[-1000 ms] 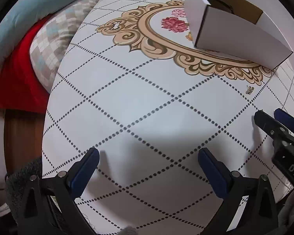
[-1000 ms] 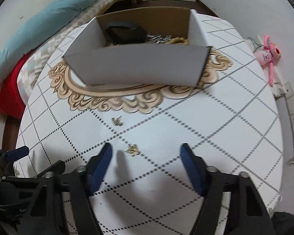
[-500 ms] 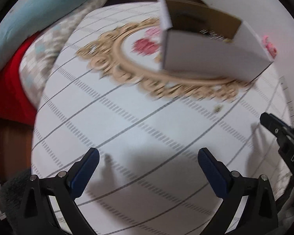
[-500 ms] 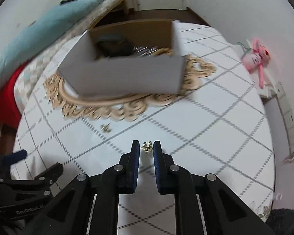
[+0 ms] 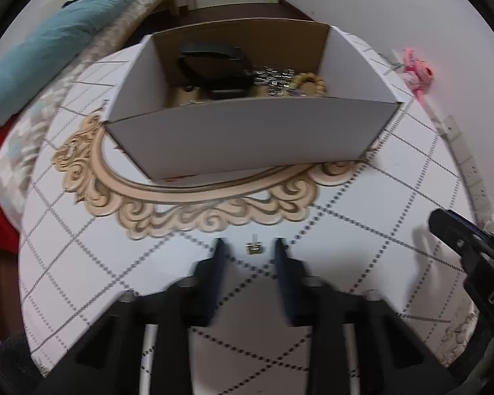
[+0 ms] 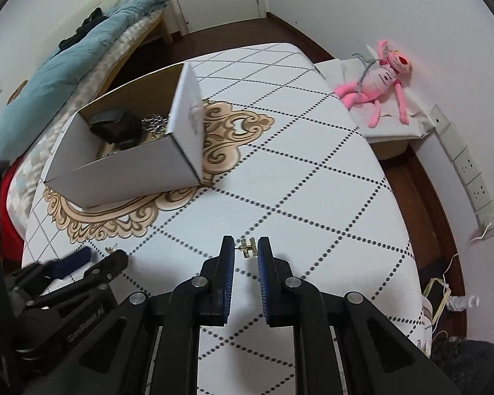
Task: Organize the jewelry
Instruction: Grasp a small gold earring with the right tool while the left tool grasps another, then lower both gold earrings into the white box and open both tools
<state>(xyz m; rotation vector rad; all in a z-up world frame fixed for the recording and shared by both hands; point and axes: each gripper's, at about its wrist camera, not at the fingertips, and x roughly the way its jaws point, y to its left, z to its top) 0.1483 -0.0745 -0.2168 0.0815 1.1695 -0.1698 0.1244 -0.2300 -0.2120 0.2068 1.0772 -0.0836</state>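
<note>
Two earrings: right gripper (image 6: 246, 250) fingers pinch one (image 6: 248, 247); left gripper (image 5: 251, 252) fingers, closing, flank the other (image 5: 254, 248); box (image 5: 247, 138) lies ahead.

A small gold earring (image 6: 248, 248) is seen pinched between blue pads, clear of the tabletop (image 6: 313, 171). A second gold earring (image 5: 254, 248) is found lying flat just below the ornate scrollwork. Behind, an open white box (image 5: 247, 135) is seen holding dark, silver and gold pieces.
</note>
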